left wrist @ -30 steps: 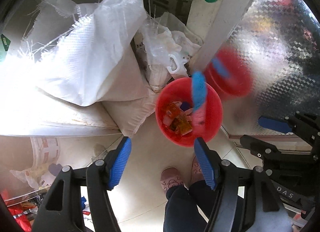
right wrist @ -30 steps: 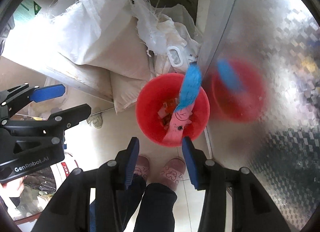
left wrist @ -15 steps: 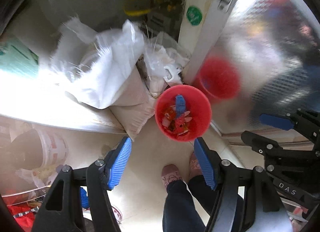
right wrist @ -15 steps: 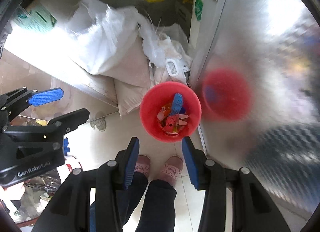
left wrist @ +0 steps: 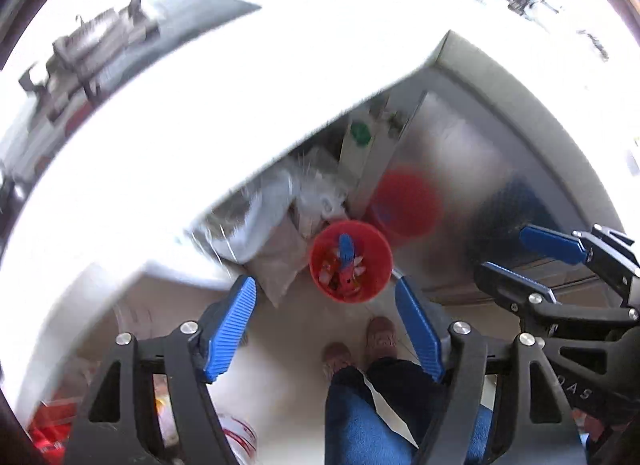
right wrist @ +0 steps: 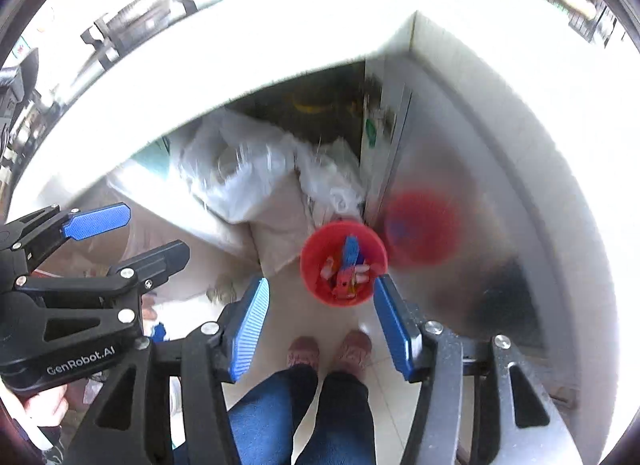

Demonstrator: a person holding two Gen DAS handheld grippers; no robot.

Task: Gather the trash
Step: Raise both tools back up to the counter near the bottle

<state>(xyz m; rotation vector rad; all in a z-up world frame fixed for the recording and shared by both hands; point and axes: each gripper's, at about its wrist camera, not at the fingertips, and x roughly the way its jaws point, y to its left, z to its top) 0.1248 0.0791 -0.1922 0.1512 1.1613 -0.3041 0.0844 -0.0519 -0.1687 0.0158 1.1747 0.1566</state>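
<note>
A red bin (left wrist: 351, 261) stands on the floor far below, next to a shiny metal door. It holds wrappers and a blue and pink wrapper (left wrist: 346, 253). It also shows in the right wrist view (right wrist: 344, 263) with the blue and pink wrapper (right wrist: 349, 257) inside. My left gripper (left wrist: 326, 329) is open and empty, high above the bin. My right gripper (right wrist: 320, 321) is open and empty, also high above it. The right gripper shows at the right of the left wrist view (left wrist: 528, 261). The left gripper shows at the left of the right wrist view (right wrist: 132, 237).
A bright white countertop (left wrist: 248, 77) fills the upper part of both views. White sacks (right wrist: 256, 177) lie under it beside the bin. The metal door (right wrist: 460, 201) reflects the bin. The person's feet (right wrist: 330, 349) stand on the tiled floor just before the bin.
Both grippers have risen well away from the bin, above the countertop edge. The blue and pink wrapper, dropping into the bin a second ago, now lies in it.
</note>
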